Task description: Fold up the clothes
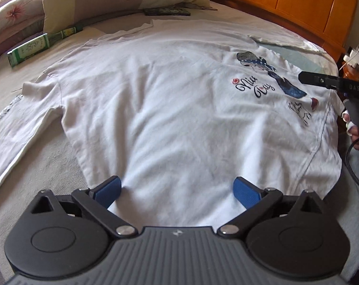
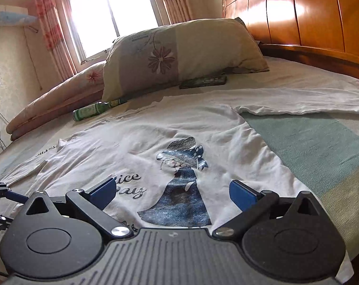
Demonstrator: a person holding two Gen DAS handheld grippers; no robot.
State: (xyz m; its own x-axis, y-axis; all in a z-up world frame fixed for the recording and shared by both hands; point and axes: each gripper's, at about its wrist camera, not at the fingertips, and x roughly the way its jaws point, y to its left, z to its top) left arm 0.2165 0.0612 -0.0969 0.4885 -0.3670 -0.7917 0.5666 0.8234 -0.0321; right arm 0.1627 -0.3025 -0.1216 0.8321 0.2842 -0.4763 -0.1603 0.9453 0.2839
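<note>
Left gripper (image 1: 177, 187) and right gripper (image 2: 173, 193), jaws spread and gripping nothing, flank the near edge of the flat white shirt (image 1: 155, 109); pinching one layer could drag it askew, though open bed (image 2: 321, 147) lies right of the right jaws.

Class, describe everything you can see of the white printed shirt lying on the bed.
The white shirt is long-sleeved, of soft, slightly creased fabric, and lies spread flat, print up, on the bed. Its print shows a figure in a blue hat and dress beside the script "Nice Day". One sleeve stretches out flat; the other sleeve lies toward the headboard. The left gripper and right gripper are open over it, gripping nothing.
</note>
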